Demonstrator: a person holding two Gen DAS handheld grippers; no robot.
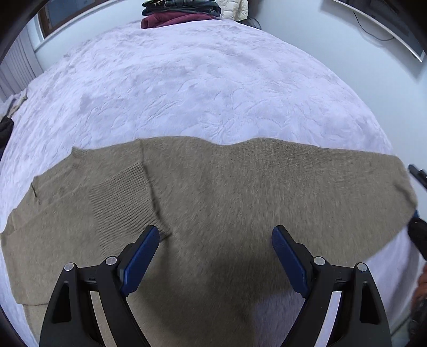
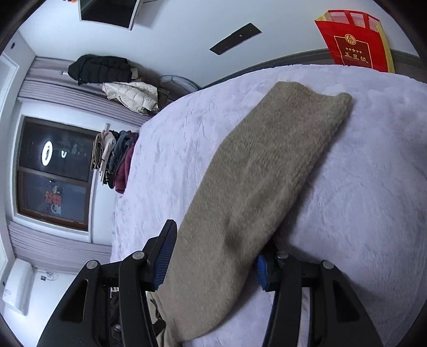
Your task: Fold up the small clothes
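sweater (image 1: 226, 192) | under open left tongs (image 1: 215, 235) | between right tongs (image 2: 213, 256)

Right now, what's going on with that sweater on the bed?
A person is folding a beige knit sweater on a bed with a white plush blanket. The left gripper hangs open above the sweater, gripping nothing. The right gripper has the sweater's near end between its jaws, though whether its pads press on the knit isn't clear. A pile of other clothes sits at the bed's far edge.
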